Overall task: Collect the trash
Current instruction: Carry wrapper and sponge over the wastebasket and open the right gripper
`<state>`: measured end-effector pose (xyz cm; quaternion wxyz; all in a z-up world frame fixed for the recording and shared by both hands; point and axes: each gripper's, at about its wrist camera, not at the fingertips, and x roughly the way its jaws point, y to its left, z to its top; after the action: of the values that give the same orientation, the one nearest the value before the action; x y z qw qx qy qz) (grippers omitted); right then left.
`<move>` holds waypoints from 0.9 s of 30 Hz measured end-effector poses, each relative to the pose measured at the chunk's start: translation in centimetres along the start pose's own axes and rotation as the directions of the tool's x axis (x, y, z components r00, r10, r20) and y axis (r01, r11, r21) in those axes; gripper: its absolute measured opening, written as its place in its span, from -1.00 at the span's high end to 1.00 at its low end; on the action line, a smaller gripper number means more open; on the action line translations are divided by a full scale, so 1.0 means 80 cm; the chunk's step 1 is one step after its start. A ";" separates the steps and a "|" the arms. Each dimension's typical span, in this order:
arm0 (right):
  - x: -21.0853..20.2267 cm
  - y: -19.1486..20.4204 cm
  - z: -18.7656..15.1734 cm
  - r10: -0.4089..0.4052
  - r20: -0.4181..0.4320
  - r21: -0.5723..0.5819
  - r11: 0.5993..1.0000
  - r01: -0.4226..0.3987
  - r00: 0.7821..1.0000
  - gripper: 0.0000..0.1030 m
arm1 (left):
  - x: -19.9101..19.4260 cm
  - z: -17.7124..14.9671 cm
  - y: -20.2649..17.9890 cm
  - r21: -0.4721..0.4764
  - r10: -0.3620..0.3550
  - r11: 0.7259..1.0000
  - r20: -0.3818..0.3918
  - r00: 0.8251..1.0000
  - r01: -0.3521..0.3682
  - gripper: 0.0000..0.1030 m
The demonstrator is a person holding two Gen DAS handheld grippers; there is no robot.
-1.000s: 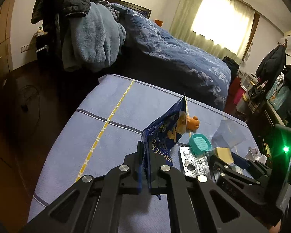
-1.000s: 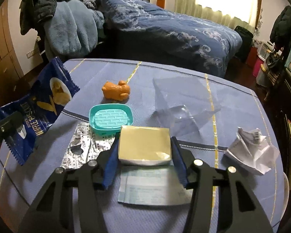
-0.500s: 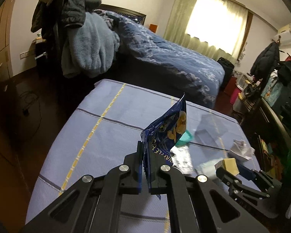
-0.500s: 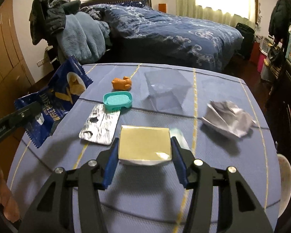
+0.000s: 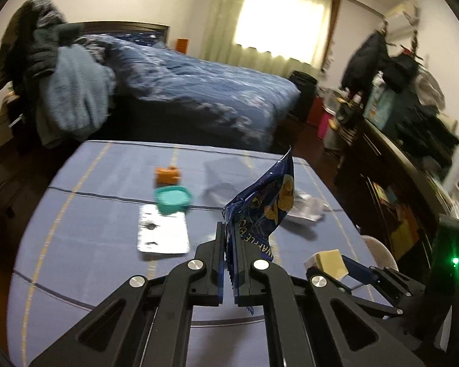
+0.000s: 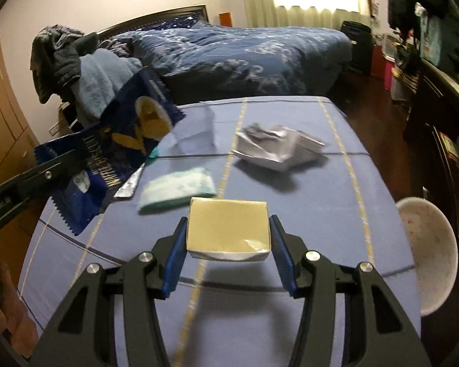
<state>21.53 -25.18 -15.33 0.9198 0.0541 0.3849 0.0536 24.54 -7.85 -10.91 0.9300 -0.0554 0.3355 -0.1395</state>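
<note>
The wrapper (image 5: 266, 205) is a dark blue biscuit packet, crumpled, with yellow wafer pictures and white lettering running along its length. Its long axis stands nearly upright in the left wrist view, leaning a little to the right, torn top corner uppermost and zigzag bottom edge hanging below the fingers. It is off the counter (image 5: 85, 244), pinched low down by the left gripper (image 5: 228, 263), whose fingers are closed flat on the foil. In the right wrist view the same wrapper (image 6: 113, 156) slants from lower left to upper right above the counter's left edge.

The box (image 6: 228, 229) is a small pale yellow block with white sides, its broad face up and its longer side running across between the blue pads. The right gripper (image 6: 228, 253) clamps it from both sides, above the blue cloth. From the left camera, the box (image 5: 327, 263) shows at the lower right.

On the counter lie a crumpled paper (image 6: 278, 150), a teal pack (image 6: 177, 189), a clear plastic sheet (image 6: 195, 131), a blister pack (image 5: 162, 235), a teal dish (image 5: 173, 198) touching its far end, and an orange toy (image 5: 166, 175) beyond that. A white bin (image 6: 428, 250) stands just beside the counter's right edge. A bed (image 6: 244, 52) stands behind.
</note>
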 end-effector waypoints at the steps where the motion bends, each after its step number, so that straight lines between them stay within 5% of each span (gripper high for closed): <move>1: -0.003 -0.009 -0.005 -0.006 0.001 0.012 1.000 0.006 1.000 -0.01 | 0.005 -0.001 -0.009 0.012 -0.006 1.000 -0.009 1.000 0.006 0.92; 15: -0.043 -0.128 -0.043 -0.067 0.032 0.195 0.979 0.059 0.997 -0.01 | 0.056 -0.018 -0.129 0.173 -0.066 0.982 -0.083 0.994 0.080 0.92; 27: -0.086 -0.249 -0.073 -0.179 0.052 0.358 0.922 0.149 0.982 -0.02 | 0.092 -0.027 -0.244 0.304 -0.160 0.932 -0.142 0.977 0.197 0.92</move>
<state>13.66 -45.48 -17.41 0.9116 0.1880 0.3527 -0.0960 24.24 -28.73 -13.25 0.8894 0.0724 0.3552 -0.2785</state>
